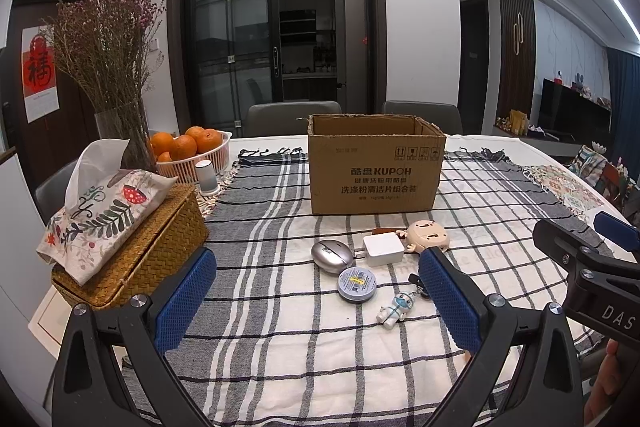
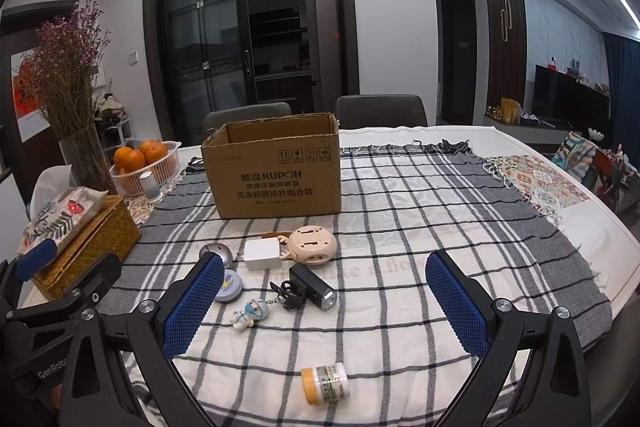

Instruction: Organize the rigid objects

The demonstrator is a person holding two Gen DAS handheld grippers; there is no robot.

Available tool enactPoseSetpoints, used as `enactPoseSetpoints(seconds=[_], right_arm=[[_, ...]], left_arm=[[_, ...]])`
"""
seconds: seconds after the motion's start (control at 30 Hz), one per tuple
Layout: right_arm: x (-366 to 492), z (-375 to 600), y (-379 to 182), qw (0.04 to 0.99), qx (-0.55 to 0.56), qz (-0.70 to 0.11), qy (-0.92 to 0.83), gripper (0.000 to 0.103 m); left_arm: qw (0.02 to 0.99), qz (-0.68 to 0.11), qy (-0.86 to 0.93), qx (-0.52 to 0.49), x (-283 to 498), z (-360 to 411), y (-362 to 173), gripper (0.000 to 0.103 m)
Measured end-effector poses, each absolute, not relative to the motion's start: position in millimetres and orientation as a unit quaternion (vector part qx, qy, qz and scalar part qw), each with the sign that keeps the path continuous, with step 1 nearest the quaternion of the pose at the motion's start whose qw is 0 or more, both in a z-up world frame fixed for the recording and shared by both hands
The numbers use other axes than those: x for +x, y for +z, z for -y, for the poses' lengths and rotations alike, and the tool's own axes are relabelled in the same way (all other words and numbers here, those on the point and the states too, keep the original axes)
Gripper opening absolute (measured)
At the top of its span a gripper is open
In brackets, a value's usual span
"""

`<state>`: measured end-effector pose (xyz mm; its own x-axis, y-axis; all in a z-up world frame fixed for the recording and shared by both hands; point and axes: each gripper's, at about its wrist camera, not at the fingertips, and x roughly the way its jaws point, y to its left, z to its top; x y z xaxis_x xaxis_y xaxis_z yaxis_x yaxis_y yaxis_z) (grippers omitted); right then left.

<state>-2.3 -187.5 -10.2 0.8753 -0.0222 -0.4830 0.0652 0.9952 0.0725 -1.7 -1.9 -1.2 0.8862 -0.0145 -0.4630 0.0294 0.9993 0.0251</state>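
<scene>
Both grippers hover over the checked tabletop (image 2: 400, 327) with jaws wide and empty.

The left gripper (image 1: 316, 303) frames a round tin (image 1: 357, 284) and an astronaut keychain (image 1: 394, 309), with a silver mouse (image 1: 332, 256) and white charger (image 1: 383, 249) just beyond. Between the right gripper's (image 2: 326, 303) jaws lie a black flashlight (image 2: 314, 287) ahead and a small pill bottle (image 2: 325, 383) nearer the camera. An open cardboard box (image 2: 276, 173) stands farther back.

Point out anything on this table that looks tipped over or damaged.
The small pill bottle lies on its side on the checked cloth, away from the other items. The cardboard box's top edges look ragged, flaps torn off.
</scene>
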Motion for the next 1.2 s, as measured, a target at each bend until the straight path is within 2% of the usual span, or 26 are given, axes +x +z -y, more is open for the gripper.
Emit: enactPoseSetpoints(seconds=[1.2], right_arm=[[7, 185, -18, 0.964, 0.045, -0.263, -0.014, 0.102]], left_arm=[[0.965, -0.262, -0.019, 0.017, 9, 2, -10, 0.103]])
